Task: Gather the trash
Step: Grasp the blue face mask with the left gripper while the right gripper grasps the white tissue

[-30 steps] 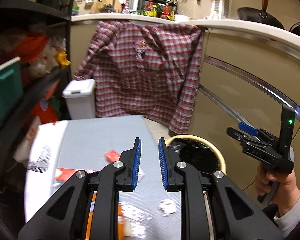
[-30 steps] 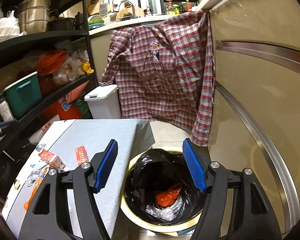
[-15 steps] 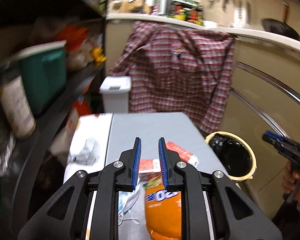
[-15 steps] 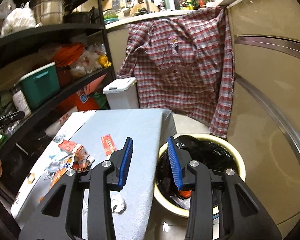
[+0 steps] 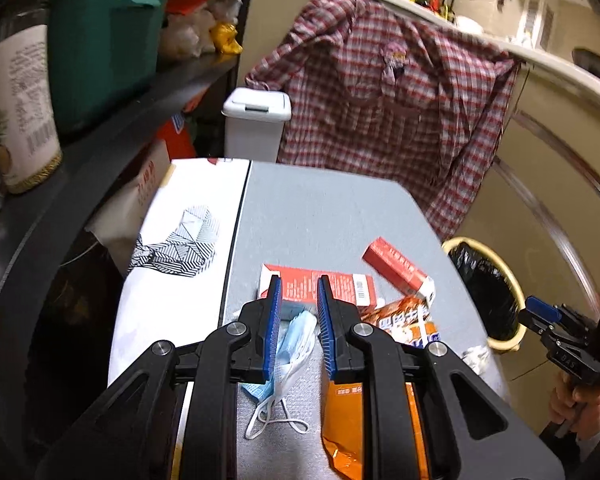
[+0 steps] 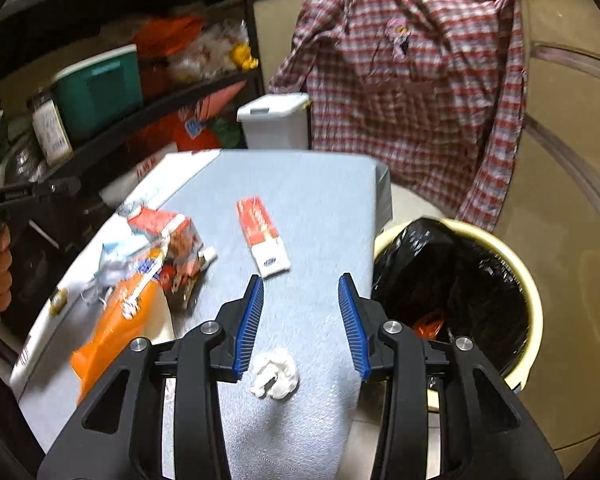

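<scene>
The right claw [image 6: 301, 322] is held spread above the crumpled white tissue wad [image 6: 275, 373] at lower centre; it should be lowered squarely. The left claw [image 5: 298, 328], narrowly parted, is held empty over the light-blue face mask [image 5: 292, 346].

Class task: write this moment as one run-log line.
left gripper: open, above face mask | right gripper: open, above crumpled tissue | bin: beside table
</scene>
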`<state>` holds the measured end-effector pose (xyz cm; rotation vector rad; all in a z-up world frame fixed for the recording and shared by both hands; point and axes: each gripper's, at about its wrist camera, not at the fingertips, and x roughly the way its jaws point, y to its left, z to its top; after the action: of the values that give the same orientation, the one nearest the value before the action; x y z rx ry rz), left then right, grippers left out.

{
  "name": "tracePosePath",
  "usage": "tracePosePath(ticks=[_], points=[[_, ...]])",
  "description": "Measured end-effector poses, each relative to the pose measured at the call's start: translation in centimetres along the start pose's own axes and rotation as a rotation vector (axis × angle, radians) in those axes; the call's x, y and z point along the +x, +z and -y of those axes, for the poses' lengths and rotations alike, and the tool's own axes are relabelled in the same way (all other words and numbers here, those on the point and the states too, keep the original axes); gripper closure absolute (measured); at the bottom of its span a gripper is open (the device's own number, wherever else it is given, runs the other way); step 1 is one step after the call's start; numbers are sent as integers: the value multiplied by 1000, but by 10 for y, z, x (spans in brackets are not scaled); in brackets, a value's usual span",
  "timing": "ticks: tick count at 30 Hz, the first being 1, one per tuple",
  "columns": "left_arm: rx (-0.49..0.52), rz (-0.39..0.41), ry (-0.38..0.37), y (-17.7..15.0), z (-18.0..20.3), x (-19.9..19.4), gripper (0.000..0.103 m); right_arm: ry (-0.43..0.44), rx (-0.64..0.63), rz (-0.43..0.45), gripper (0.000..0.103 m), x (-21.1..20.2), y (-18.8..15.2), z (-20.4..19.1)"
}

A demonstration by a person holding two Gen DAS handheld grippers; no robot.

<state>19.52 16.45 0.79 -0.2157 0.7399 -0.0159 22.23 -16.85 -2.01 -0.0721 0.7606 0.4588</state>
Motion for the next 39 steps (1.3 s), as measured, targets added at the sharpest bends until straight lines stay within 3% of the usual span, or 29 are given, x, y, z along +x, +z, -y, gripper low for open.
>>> tracePosePath(ticks=[3, 5, 6, 7, 11, 17, 20, 22, 24, 26, 27, 28, 31, 39], points=[[25, -48, -3, -7, 2, 15, 84, 8, -1, -53, 55, 15, -7, -1], [37, -89, 6, -12, 1, 26, 72, 8, -9, -87, 55, 25, -12, -3], [42, -102, 19, -14, 1, 31, 58, 6, -15, -105, 54, 31, -14, -3], [46, -116, 27, -17, 0, 35, 53, 1, -24, -130, 53, 38, -18, -5], [55, -182, 43, -24, -2, 49, 53, -4, -43, -203, 53, 55, -27, -8], [83, -243, 47, -33, 1, 64, 53, -16, -52, -243, 53, 63, -30, -7], [106, -263, 52, -36, 4, 68, 57, -11, -39, -262, 53, 66, -32, -5], [114, -277, 54, -38, 4, 72, 70, -9, -41, -270, 53, 66, -33, -6], [113, -293, 55, -39, 3, 74, 78, -9, -46, -274, 53, 66, -33, -7], [113, -297, 48, -38, 3, 75, 86, -2, -50, -280, 57, 66, -33, -8], [117, -297, 49, -38, 3, 74, 91, 8, -50, -281, 65, 66, -33, -8], [124, -292, 52, -37, 4, 73, 92, 19, -51, -284, 75, 65, -33, -9], [134, -275, 57, -35, 6, 68, 94, 19, -63, -275, 85, 62, -32, -11], [115, -197, 56, -22, 5, 40, 94, 49, -3, -206, 88, 42, -21, -2]])
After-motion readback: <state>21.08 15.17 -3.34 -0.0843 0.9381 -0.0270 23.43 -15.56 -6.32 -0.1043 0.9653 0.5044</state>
